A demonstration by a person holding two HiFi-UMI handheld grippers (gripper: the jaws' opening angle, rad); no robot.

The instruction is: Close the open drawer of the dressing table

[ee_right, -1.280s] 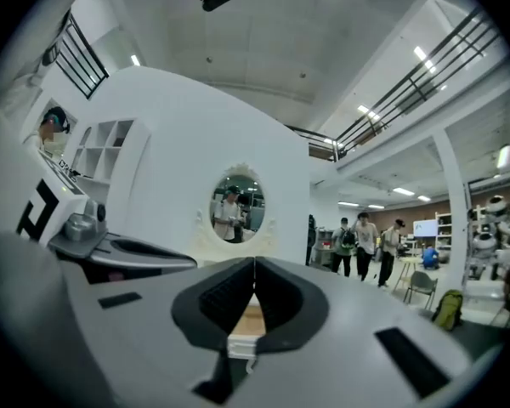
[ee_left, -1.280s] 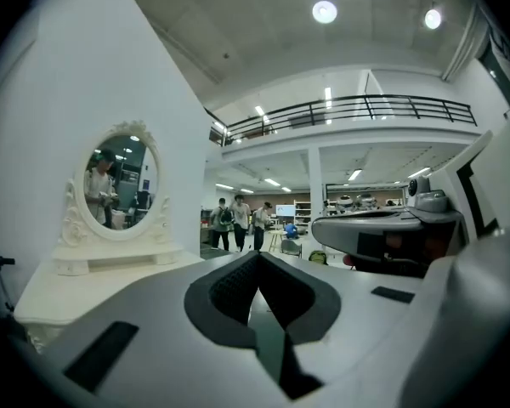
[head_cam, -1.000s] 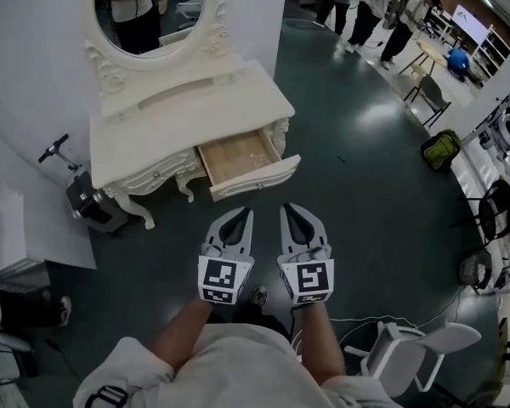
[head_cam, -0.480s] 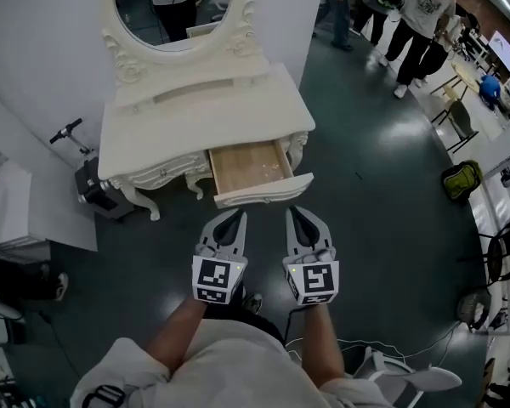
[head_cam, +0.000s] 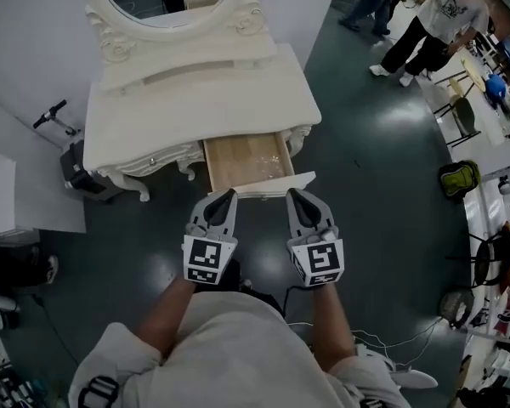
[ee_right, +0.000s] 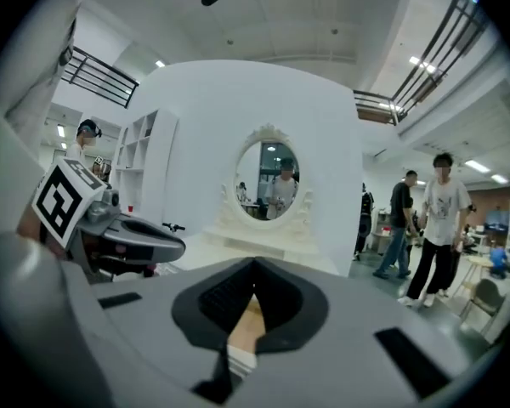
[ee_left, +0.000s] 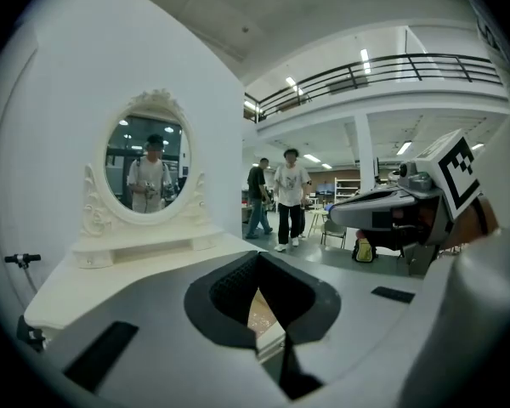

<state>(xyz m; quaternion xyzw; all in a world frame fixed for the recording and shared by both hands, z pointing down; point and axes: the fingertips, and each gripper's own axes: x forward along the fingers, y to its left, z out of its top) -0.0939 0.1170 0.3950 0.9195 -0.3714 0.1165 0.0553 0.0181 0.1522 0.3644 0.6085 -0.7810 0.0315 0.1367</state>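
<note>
On the right side of the dressing table (head_cam: pixel 200 100), the drawer (head_cam: pixel 245 160) stands pulled out, its wooden bottom bare. The left gripper (head_cam: pixel 223 199) and right gripper (head_cam: pixel 297 196) hang side by side just short of the drawer's front, jaws pressed together, empty. This looks like the approach; next, both tips need to meet that front and push squarely in. A second ago they were well short of it.
</note>
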